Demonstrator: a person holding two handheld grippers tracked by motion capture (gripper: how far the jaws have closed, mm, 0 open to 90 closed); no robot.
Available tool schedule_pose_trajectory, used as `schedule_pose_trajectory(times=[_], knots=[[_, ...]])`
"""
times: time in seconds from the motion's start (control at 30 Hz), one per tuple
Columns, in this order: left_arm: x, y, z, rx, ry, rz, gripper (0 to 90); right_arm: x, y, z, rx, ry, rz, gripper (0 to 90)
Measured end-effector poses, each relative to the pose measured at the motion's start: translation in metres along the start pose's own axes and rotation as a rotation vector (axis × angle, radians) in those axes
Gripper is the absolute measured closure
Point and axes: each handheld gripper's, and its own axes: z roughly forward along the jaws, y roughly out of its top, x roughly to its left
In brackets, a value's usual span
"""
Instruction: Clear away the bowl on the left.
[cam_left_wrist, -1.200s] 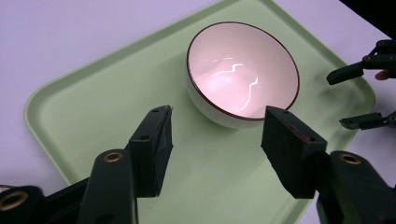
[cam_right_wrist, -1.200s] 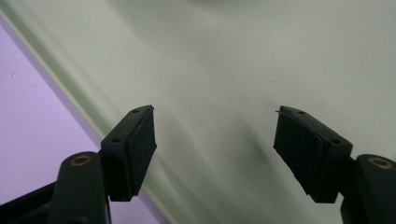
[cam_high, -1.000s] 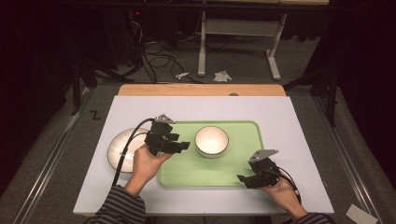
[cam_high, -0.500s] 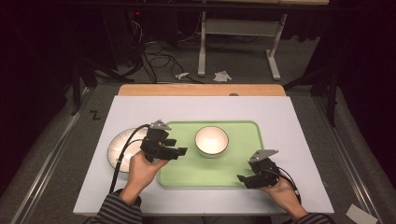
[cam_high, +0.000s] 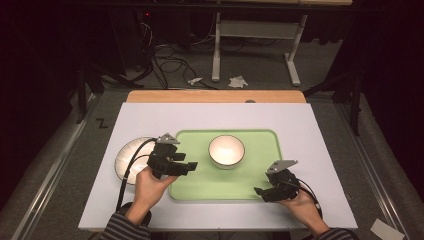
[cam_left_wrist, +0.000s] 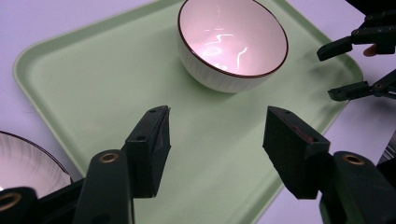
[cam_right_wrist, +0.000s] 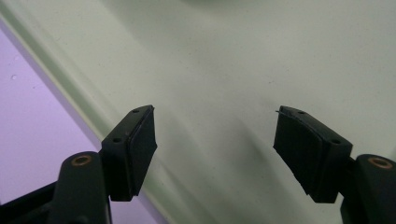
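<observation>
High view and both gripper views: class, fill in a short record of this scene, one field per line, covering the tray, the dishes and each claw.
Surface: white table top
Tray: pale green tray, flat on the table
Bowl: white bowl with dark rim, upright on the tray, looks empty
Plate: white plate on the table, left of the tray
Left claw: open, above the tray's left edge, pointing toward the bowl
Right claw: open, over the tray's near right corner
</observation>
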Motion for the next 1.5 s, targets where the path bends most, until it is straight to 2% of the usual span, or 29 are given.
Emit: schedule_pose_trajectory(times=[0.4,0.9,1.1,1.5], knots=[[0.004,-0.011,0.005,0.029,0.009,-0.003,41.4,-0.001,-0.001,-0.002,-0.004,-0.003,0.0,30.9],[0.008,-0.024,0.013,0.068,0.037,0.025,41.4,-0.001,-0.002,-0.003,-0.015,-0.013,0.0,30.9],[0.009,-0.027,0.015,0.053,0.051,0.032,41.4,-0.002,-0.002,-0.003,-0.016,-0.009,0.007,30.8],[0.014,-0.031,0.018,0.06,0.085,0.048,41.1,-0.004,-0.002,-0.004,-0.017,-0.013,0.01,30.8]])
